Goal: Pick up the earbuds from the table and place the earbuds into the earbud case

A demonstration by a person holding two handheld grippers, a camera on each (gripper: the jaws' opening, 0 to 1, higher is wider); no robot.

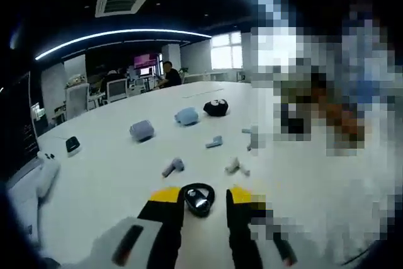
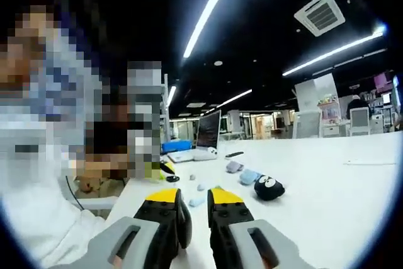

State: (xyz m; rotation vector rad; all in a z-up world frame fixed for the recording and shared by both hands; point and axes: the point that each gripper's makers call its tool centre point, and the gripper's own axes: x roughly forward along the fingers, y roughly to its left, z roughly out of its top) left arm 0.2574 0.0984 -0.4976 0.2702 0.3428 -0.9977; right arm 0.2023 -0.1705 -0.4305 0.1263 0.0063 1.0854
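Observation:
A black earbud case (image 1: 198, 198) lies with its lid up on the white table (image 1: 126, 174), between the yellow tips of my left gripper (image 1: 204, 201). The jaws stand apart, with a gap on the case's right side. Loose earbuds lie beyond: a grey one (image 1: 173, 167), a white one (image 1: 237, 167) and another (image 1: 214, 142). My right gripper (image 2: 198, 205) is held low over the table with a narrow gap between its jaws and nothing gripped. Through that gap shows a pale earbud (image 2: 196, 201) on the table, with two small pieces (image 2: 200, 187) behind it.
Two blue-grey pouches (image 1: 141, 130) (image 1: 186, 116) and a black plush toy (image 1: 216, 108) lie farther back; the toy (image 2: 269, 188) also lies right of my right gripper. A small black item (image 1: 72, 144) sits at the left. A person sits close on the right. A laptop (image 2: 206, 133) stands far back.

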